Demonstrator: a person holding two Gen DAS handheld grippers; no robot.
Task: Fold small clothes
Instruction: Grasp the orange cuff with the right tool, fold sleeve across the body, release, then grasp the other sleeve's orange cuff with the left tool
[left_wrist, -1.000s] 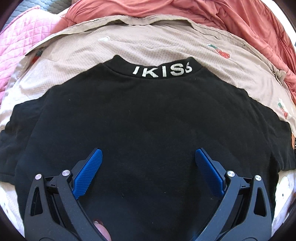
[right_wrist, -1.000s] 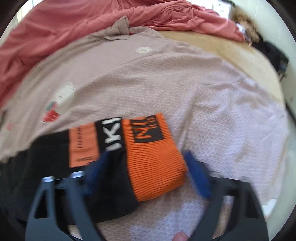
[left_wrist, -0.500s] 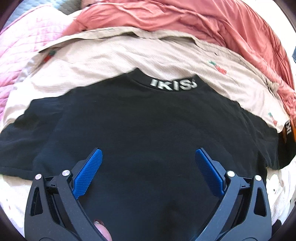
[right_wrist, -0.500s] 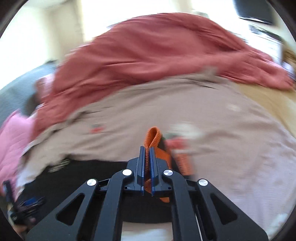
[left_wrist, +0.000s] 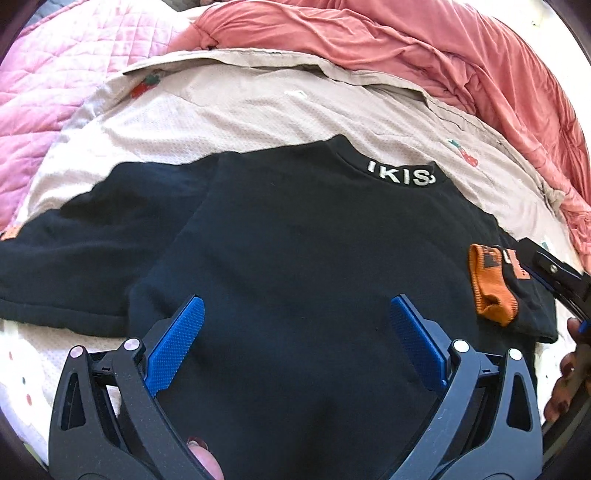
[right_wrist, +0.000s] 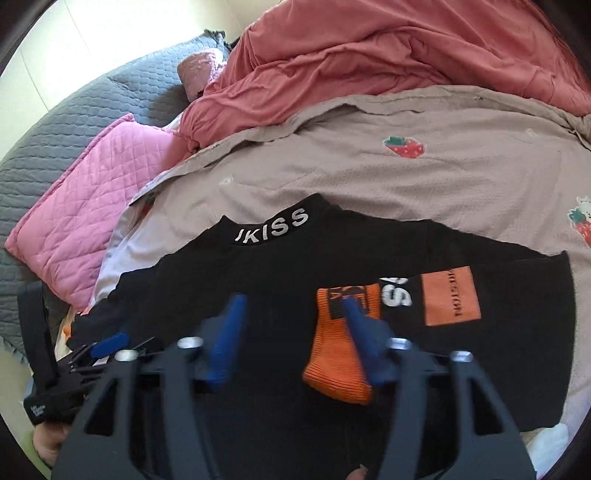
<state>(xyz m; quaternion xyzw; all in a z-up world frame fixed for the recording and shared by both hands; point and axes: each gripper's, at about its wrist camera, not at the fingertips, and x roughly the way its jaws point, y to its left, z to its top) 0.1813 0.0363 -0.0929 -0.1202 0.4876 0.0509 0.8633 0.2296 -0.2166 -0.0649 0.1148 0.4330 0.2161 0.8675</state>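
A small black top (left_wrist: 295, 258) with white collar lettering lies flat, back up, on a beige strawberry-print sheet (left_wrist: 258, 107). Its right sleeve with the orange cuff (left_wrist: 493, 291) is folded in over the body; it also shows in the right wrist view (right_wrist: 340, 358). My left gripper (left_wrist: 295, 343) is open and empty, low over the top's lower middle. My right gripper (right_wrist: 291, 339) is open over the top, its right finger just in front of the orange cuff. The left sleeve (left_wrist: 74, 266) lies spread out to the left.
A salmon-red blanket (right_wrist: 388, 51) is bunched along the far side. A pink quilted pillow (right_wrist: 85, 206) and a grey quilt (right_wrist: 74, 110) lie at the left. The right gripper's frame (left_wrist: 554, 273) shows at the right edge of the left wrist view.
The right gripper, shut on the orange cuff half a second ago, carried the sleeve over the top's body and has opened, leaving it there. The left gripper shifted slightly right and stayed open.
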